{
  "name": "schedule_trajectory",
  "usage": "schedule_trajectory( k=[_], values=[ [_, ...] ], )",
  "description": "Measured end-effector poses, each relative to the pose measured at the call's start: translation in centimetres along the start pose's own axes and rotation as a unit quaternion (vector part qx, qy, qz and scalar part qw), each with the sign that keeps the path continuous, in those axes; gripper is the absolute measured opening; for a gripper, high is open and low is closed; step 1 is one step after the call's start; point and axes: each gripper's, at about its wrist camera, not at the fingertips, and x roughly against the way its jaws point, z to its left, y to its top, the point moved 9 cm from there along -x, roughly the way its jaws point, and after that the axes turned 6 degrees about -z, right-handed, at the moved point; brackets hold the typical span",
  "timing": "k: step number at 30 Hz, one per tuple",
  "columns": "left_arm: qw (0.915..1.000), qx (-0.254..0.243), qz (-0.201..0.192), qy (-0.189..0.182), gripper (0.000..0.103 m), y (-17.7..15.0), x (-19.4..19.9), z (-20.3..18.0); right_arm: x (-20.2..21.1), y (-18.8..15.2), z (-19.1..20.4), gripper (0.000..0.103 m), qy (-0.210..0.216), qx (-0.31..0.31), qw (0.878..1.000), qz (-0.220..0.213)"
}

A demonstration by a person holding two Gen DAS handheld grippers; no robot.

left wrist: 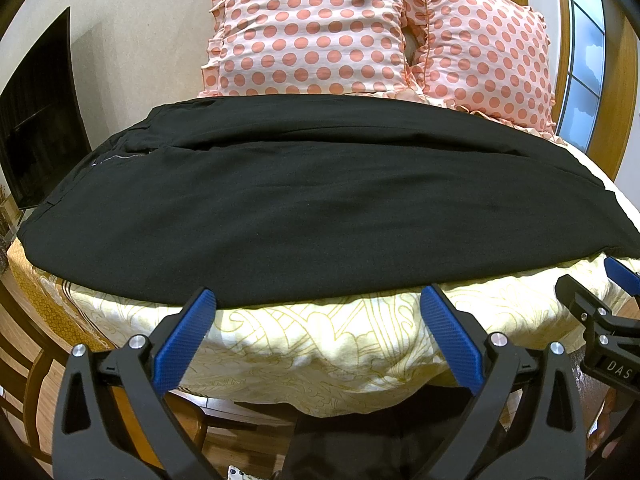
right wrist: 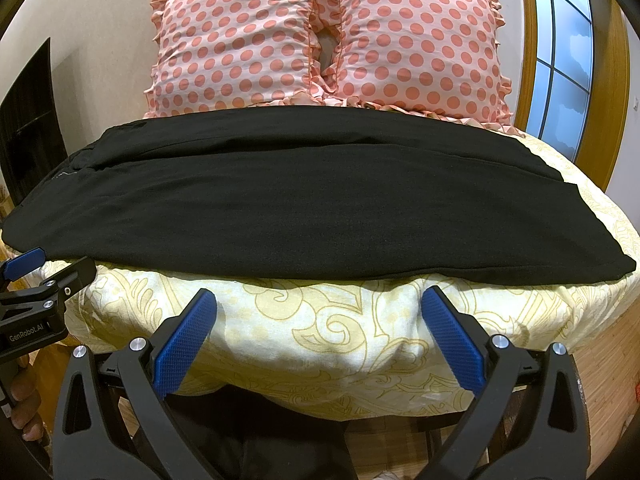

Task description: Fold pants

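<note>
Black pants (left wrist: 304, 200) spread flat across bed (left wrist: 320, 344) for folding, left gripper (left wrist: 320, 300) and right gripper (right wrist: 320, 300) spread wide, empty, near hem.

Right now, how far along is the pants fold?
Done: the pants lie flat across the bed, one leg apparently laid over the other, below the pillows. In hand: nothing; left claw and right claw are open, short of the near edge. Left: the crosswise folds.
</note>
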Motion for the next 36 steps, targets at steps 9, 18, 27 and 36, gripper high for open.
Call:
schedule_trajectory(
  k=[9, 18, 27, 36],
  values=[
    [1.0000, 0.000, 0.000, 0.000, 0.101, 0.01, 0.00, 0.00, -0.01, -0.02, -0.02, 0.102, 0.000, 0.000, 1.000, 0.000],
    [1.0000, 0.000, -0.001, 0.000, 0.101, 0.01, 0.01, 0.00, -0.03, -0.02, -0.04, 0.102, 0.000, 0.000, 1.000, 0.000],
    [1.0000, 0.000, -0.001, 0.000, 0.101, 0.03, 0.01, -0.01, -0.03, 0.03, -0.03, 0.102, 0.000, 0.000, 1.000, 0.000],
    [1.0000, -0.001, -0.001, 0.000, 0.101, 0.03, 0.01, -0.01, 0.01, 0.02, 0.00, 0.102, -0.001, -0.001, 1.000, -0.008]
  ],
)
